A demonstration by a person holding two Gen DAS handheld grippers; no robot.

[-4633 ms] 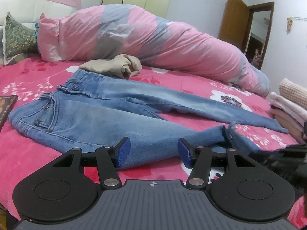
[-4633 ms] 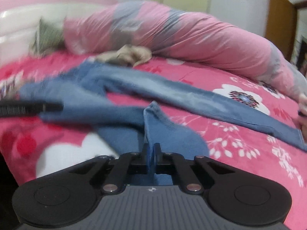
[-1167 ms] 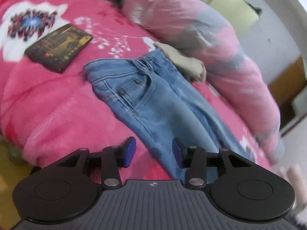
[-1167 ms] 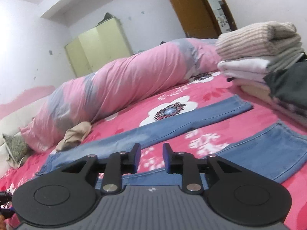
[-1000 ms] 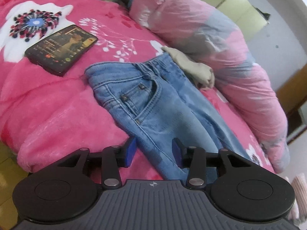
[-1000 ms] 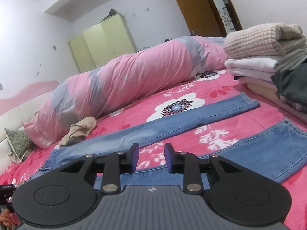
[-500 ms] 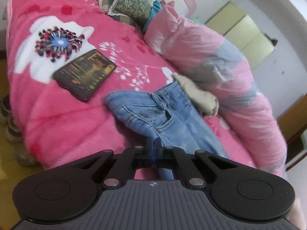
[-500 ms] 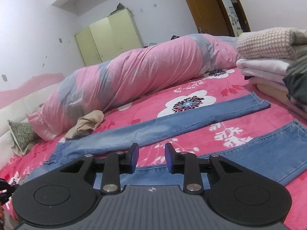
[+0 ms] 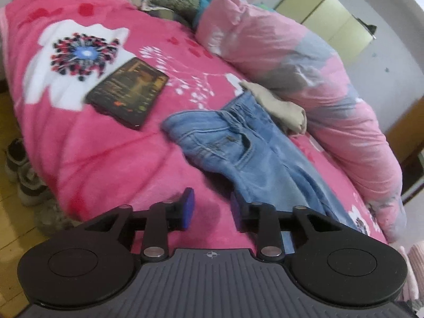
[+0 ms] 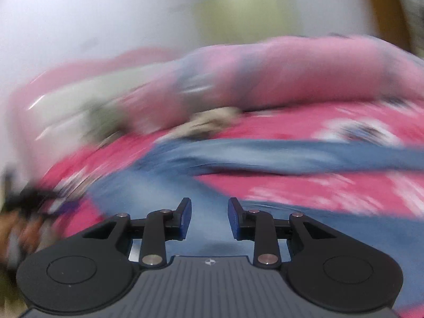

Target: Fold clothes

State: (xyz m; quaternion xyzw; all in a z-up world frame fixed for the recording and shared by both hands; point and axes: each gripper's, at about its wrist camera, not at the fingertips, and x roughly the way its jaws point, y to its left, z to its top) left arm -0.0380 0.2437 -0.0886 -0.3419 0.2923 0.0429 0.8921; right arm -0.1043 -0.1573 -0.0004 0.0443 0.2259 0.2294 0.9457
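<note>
The left gripper [image 9: 212, 209] has just been opening; nothing is between its jaws, only pink blanket [image 9: 111, 153]. A phone [image 9: 128, 92] lies ahead to its left, the jeans [image 9: 238, 145] ahead to its right. The right gripper [image 10: 209, 217] stands open above the blurred jeans [image 10: 212, 159].

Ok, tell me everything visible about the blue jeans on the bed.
The jeans are light, faded blue denim with a waistband, belt loops and a stitched front pocket. They lie unfolded on the pink floral blanket, waist end rumpled and bunched, legs spread apart in the blurred right wrist view. A crumpled beige garment touches the waist. Neither gripper holds them.
</note>
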